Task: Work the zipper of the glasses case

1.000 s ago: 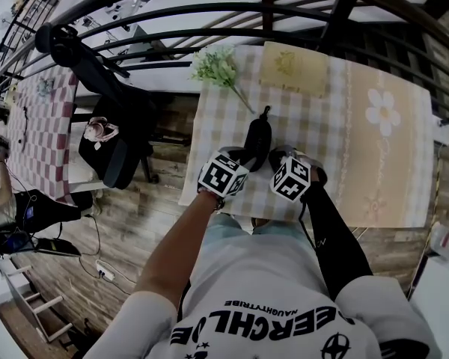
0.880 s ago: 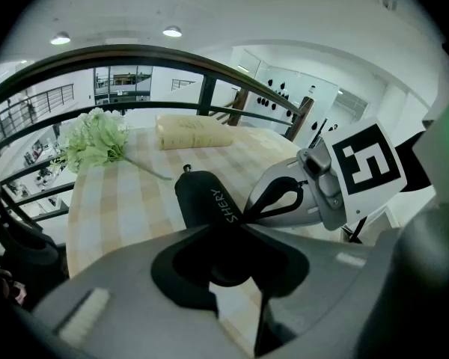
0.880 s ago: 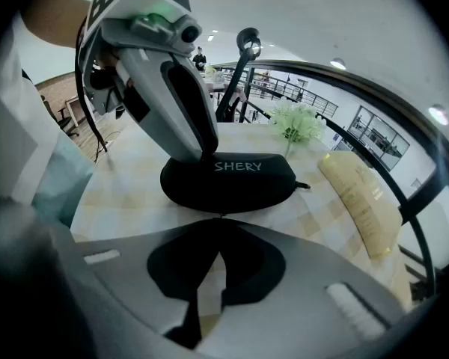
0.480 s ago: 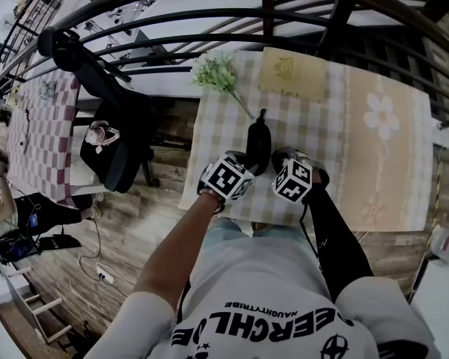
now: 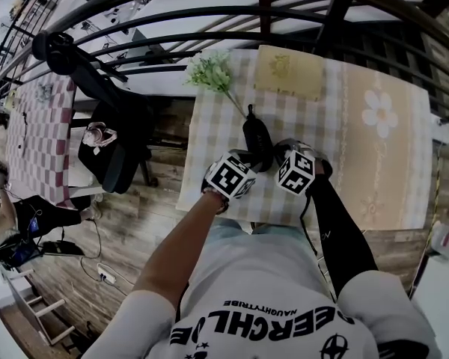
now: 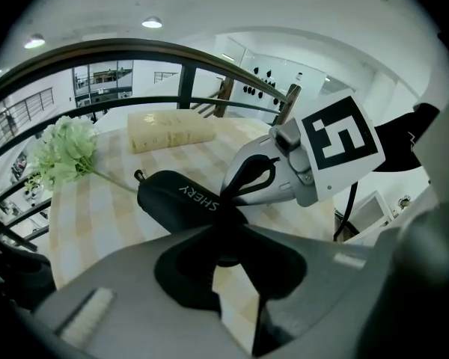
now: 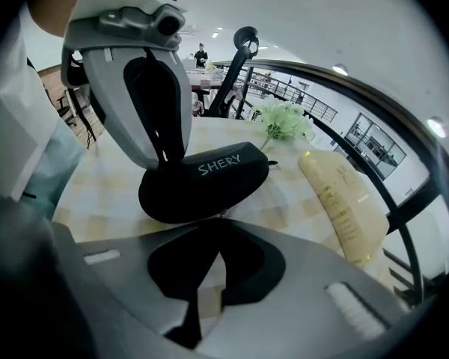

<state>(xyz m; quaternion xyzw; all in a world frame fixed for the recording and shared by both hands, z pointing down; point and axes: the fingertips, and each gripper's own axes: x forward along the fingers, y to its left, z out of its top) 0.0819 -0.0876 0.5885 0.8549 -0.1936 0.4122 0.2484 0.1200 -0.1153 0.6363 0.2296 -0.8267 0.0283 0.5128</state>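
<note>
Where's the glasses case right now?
In the head view the glasses case lies on the checked cloth between the left hand-held gripper and the right hand-held gripper, with the flower sprig beyond its far end.

Table [image 5: 374, 163]: glasses case [image 5: 256, 137], flowers [image 5: 209, 72], yellow book [image 5: 290, 72]

Both arms reach forward and down side by side, the left tool [image 6: 229, 249] pinching the near end of the glasses case [image 6: 178, 197], the right tool [image 7: 221, 230] with jaws closed tight against its edge.
</note>
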